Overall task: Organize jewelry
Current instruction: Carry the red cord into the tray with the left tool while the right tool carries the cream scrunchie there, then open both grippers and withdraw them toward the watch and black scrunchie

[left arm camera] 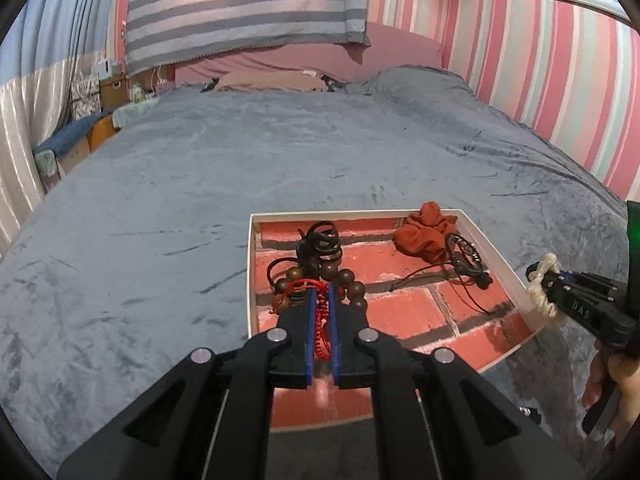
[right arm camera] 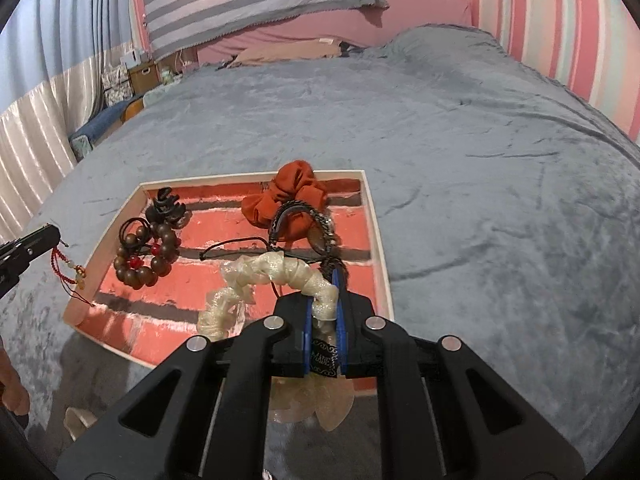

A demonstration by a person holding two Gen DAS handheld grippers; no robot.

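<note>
Red cord bracelet (left arm camera: 320, 320), half-hidden in clenched left tongs (left arm camera: 323, 294); right tongs (right arm camera: 323, 312) clamp cream scrunchie (right arm camera: 256, 276).

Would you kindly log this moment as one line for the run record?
left tongs: shut on red cord | right tongs: shut on cream scrunchie | tray: beads, orange scrunchie, black clip

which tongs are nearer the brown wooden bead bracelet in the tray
Left. The left tongs hang right over the brown wooden bead bracelet, gripping a red cord; the right tongs hold a cream scrunchie across the tray.
</note>
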